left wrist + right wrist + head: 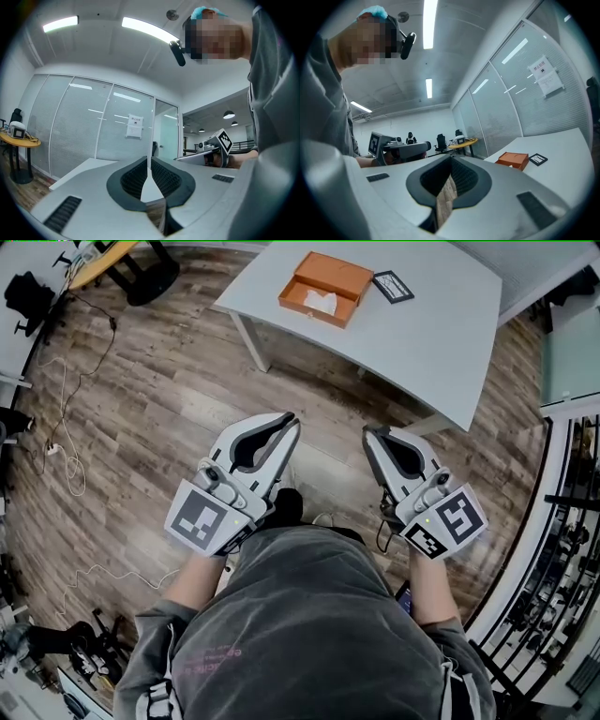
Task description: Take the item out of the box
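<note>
An open orange box lies on the white table ahead, with a white item inside it. The right gripper view shows the box small and far off. My left gripper and right gripper hang side by side over the wooden floor, well short of the table, both pointing toward it. The jaws of each meet at the tips with nothing between them, as the left gripper and right gripper show in their own views.
A black-framed marker card lies beside the box. The table's white leg stands at its near left edge. Cables trail over the floor at left; a yellow round table stands far left. A railing runs along the right.
</note>
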The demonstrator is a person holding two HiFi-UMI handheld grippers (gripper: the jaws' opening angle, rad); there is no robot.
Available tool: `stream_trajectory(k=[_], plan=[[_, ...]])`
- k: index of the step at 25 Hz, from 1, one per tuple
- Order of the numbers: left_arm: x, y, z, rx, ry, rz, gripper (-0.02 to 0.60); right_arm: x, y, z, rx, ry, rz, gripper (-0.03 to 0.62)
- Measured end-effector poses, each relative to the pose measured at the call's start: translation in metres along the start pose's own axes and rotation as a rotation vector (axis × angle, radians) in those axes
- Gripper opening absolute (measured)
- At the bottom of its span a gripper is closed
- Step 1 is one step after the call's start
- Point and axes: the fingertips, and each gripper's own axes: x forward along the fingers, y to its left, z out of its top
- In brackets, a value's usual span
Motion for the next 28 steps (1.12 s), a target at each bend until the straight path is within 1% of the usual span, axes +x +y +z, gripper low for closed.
stream_trajectory(k=[7, 11, 15, 23, 28], plan=[[0.016, 0.056, -0.006, -0.023, 0.017, -0.023, 0.038, 0.051, -0.019, 0.006, 0.004, 0.017, -0.025, 0.002], [0.025, 0.083, 0.001, -0.028, -0.015, -0.056, 0.038, 0.078, -0.027, 0.009, 0.010, 0.028, -0.045, 0.002], [0.027, 0.115, -0.003, -0.022, 0.029, -0.054, 0.038, 0.107, -0.030, 0.016, 0.012, 0.031, -0.057, 0.002], [0.031, 0.172, -0.007, -0.039, 0.039, -0.071, 0.037, 0.165, -0.038, 0.022, 0.015, 0.041, -0.073, 0.002], [0.029, 0.197, -0.007, -0.042, 0.039, -0.077, 0.037, 0.186, -0.043, 0.025, 0.008, 0.041, -0.093, 0.002]])
